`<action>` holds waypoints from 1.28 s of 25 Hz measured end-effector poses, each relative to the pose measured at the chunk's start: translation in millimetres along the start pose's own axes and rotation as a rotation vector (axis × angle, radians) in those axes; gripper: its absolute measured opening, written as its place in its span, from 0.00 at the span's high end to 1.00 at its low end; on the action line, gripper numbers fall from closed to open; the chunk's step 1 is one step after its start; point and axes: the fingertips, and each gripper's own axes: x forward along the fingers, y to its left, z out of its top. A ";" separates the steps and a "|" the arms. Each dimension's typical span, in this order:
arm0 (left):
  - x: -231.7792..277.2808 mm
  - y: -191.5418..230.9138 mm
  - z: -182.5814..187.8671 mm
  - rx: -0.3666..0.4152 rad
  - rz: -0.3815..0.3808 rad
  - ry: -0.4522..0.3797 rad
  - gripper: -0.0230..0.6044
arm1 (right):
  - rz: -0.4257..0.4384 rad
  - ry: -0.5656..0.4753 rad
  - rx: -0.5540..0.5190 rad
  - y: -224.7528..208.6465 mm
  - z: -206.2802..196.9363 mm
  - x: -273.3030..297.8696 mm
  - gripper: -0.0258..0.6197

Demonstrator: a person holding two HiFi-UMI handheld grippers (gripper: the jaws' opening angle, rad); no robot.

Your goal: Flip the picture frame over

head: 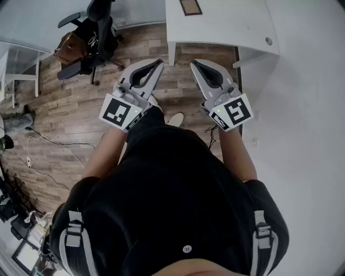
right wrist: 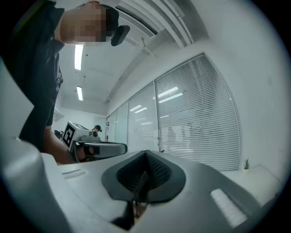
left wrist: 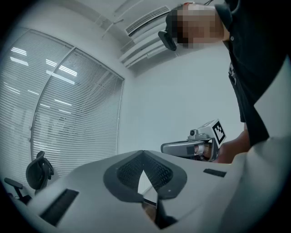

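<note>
The picture frame lies flat at the far end of the white table, well apart from both grippers. The head view's top edge cuts it off, so only a dark rim around a brownish panel shows, and which face is up cannot be told. Neither gripper view shows the frame. The person's dark-clad torso fills the lower half of the head view and hides the floor beneath. The left gripper and right gripper are held side by side in front of the body, over the floor just short of the table edge. Both sets of jaws are clenched tip to tip with nothing between them, as the left gripper and right gripper show in their own views. The wooden floor carries a black office chair and loose cables at the left. Slatted blinds cover a wide window.
</note>
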 end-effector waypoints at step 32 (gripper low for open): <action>11.6 -11.4 -4.0 0.027 -0.018 0.034 0.95 | -0.058 0.041 0.024 -15.0 -12.1 -8.3 0.77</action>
